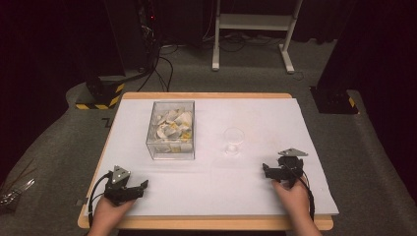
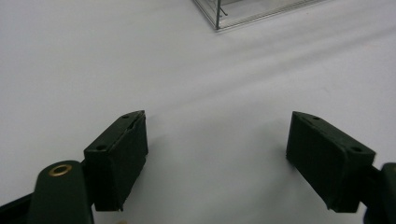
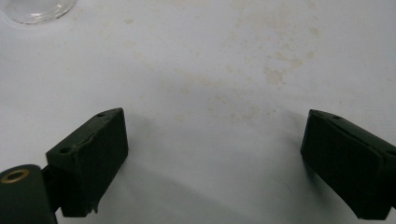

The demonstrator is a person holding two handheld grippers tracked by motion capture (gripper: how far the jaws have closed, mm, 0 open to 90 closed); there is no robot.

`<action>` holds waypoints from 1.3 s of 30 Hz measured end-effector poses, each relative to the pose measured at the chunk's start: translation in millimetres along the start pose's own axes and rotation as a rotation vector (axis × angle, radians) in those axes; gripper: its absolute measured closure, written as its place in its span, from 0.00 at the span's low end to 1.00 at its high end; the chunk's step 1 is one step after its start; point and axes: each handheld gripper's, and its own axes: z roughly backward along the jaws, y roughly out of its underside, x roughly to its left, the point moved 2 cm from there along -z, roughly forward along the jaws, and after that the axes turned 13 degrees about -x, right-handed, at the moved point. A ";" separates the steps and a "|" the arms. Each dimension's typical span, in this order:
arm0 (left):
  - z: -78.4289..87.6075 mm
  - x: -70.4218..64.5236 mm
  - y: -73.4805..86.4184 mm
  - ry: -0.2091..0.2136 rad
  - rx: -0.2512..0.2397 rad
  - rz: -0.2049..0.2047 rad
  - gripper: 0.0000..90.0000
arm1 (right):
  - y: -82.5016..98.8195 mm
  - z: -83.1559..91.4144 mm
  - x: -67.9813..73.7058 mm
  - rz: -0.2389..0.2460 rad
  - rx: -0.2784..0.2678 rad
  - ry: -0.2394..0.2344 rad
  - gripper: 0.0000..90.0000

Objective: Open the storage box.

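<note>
White-covered table (image 1: 255,196); on it, clear box (image 1: 171,147) of wrapped pieces; just right, clear glass cup (image 1: 234,140).

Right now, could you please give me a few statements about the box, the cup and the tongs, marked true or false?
1. The clear box holds small packets. True.
2. The clear cup stands inside the box. False: it stands on the white sheet, apart from the box.
3. The left tongs are open with nothing between them. True.
4. The right tongs grip the cup. False: they are open over bare sheet.
5. The box lies nearer the left tongs. True.
</note>
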 end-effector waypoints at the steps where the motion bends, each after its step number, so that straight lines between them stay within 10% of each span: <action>1: 0.1 -0.1 0.0 -0.001 0.000 0.000 0.23 | 0.1 0.1 0.3 0.007 -0.003 0.003 0.08; 39: -3.4 1.6 -13.8 0.013 0.044 0.029 0.21 | -5.5 19.0 21.6 0.040 -0.052 -0.035 0.12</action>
